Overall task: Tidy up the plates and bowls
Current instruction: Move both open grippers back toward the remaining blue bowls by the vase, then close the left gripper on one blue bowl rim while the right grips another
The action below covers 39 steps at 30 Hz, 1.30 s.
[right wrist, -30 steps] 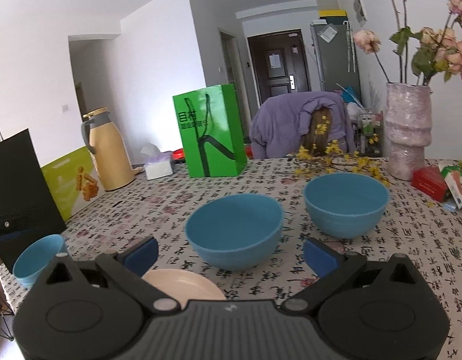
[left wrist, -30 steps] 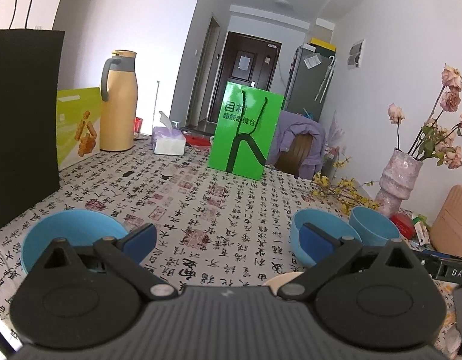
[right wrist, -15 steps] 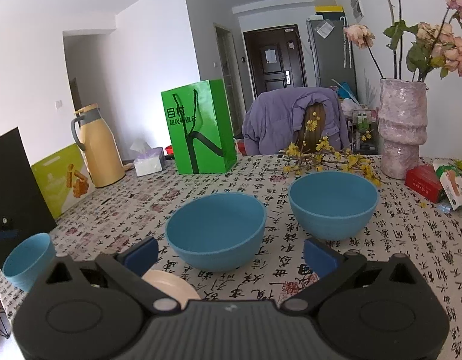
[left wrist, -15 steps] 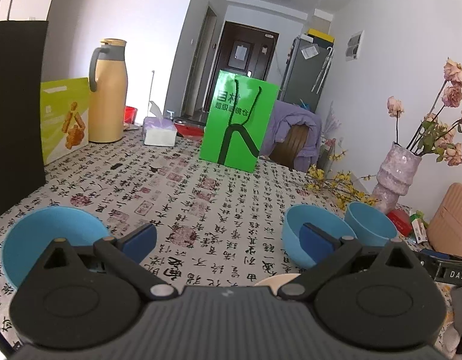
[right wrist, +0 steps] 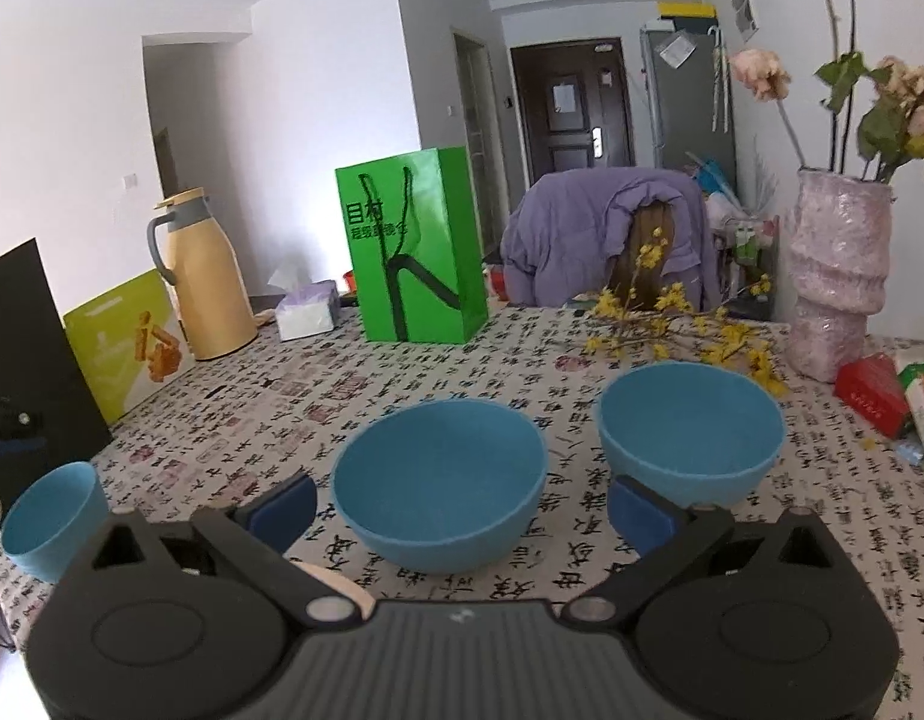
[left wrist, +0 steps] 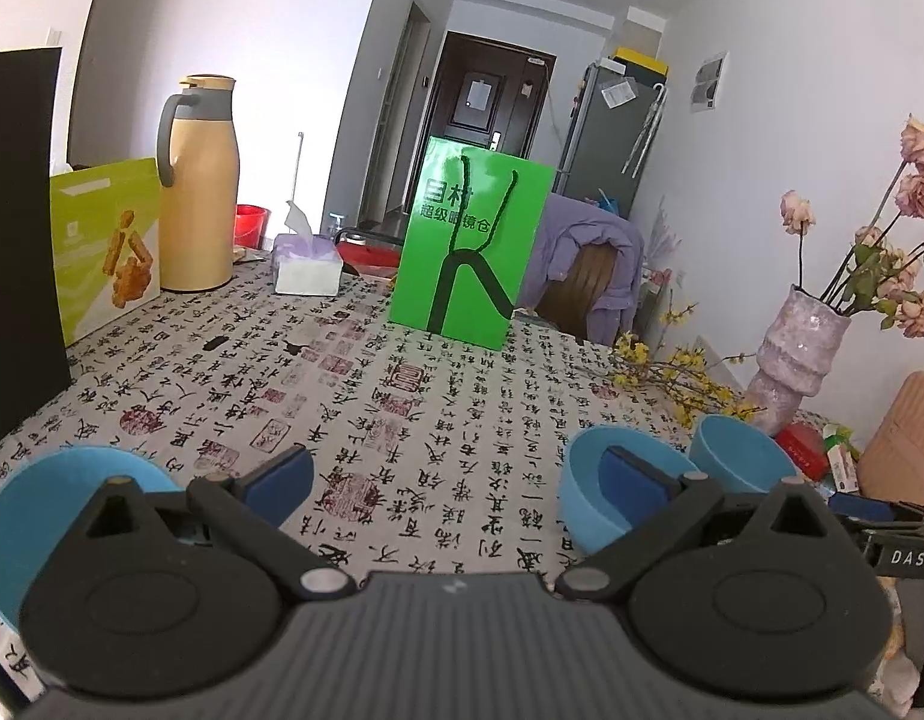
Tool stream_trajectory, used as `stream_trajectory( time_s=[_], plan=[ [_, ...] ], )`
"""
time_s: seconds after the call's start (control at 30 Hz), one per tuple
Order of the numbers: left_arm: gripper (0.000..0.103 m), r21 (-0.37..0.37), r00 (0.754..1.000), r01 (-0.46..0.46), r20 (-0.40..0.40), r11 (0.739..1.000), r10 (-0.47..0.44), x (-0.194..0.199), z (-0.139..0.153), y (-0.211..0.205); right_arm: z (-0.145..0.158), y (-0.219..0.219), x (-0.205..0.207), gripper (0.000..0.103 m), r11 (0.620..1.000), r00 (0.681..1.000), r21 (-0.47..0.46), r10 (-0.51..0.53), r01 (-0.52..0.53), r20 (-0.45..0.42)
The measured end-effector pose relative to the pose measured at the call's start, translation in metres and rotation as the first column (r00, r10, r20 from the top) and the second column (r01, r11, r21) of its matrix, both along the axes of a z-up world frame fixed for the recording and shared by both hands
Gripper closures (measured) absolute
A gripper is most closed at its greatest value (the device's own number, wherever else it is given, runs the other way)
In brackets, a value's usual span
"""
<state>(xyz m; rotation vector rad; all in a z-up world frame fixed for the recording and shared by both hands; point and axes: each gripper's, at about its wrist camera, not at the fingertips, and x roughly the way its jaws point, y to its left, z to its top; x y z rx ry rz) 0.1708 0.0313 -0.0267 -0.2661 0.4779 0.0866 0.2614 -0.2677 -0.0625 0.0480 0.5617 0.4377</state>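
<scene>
In the right wrist view, a wide blue bowl (right wrist: 439,483) sits on the patterned tablecloth between the fingers of my open, empty right gripper (right wrist: 462,507). A second blue bowl (right wrist: 690,429) stands just right of it, touching or nearly so. A small blue bowl (right wrist: 48,516) sits at the left edge, and a sliver of a cream plate (right wrist: 336,585) shows under the left finger. In the left wrist view, my left gripper (left wrist: 456,480) is open and empty over bare cloth; the small blue bowl (left wrist: 36,498) lies behind its left finger, the two bowls (left wrist: 588,480) behind its right.
A green paper bag (right wrist: 411,252), a yellow thermos (right wrist: 207,276), a tissue box (right wrist: 306,309) and a yellow-green box (right wrist: 126,342) stand at the back. A pink vase with flowers (right wrist: 837,276), yellow twigs and small cartons are on the right. A black bag (left wrist: 15,252) stands at left.
The right gripper has moved forward, so the middle blue bowl now lies between its fingers and the cream plate is nearly hidden. The left view has shifted slightly; the plate has dropped out of it.
</scene>
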Motion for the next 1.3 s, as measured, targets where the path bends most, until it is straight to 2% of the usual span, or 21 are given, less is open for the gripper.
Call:
stream_trajectory(
  time_s=[0.23,0.63,0.73,0.9,1.07,1.3],
  plan=[
    [0.0,-0.034,0.999,0.019,-0.05,0.999,-0.02,0.023,-0.007,-0.001,-0.003,0.007,0.022,0.0,1.0,0.998,0.0,0.004,-0.004,-0.067],
    [0.0,-0.091,0.987,0.022,-0.157,0.996,-0.037,0.068,-0.023,-0.008,-0.009,0.008,0.041,0.0,1.0,0.997,0.001,0.001,-0.001,-0.076],
    [0.0,-0.114,0.984,0.017,-0.173,0.993,-0.037,0.078,-0.024,-0.008,-0.009,0.009,0.049,0.0,1.0,0.997,0.017,0.0,0.002,-0.082],
    [0.0,-0.101,0.982,0.009,-0.189,0.995,-0.028,0.089,-0.023,-0.013,-0.006,0.012,0.06,0.0,1.0,0.997,0.031,0.008,-0.006,-0.078],
    [0.0,-0.136,0.974,-0.005,-0.224,0.991,-0.026,0.1,-0.028,-0.011,-0.003,0.012,0.07,0.0,1.0,0.998,0.032,0.003,0.0,-0.07],
    [0.0,-0.154,0.968,-0.009,-0.248,0.988,-0.029,0.111,-0.034,-0.011,-0.003,0.011,0.082,0.0,1.0,0.997,-0.002,-0.012,0.012,-0.076]
  ],
)
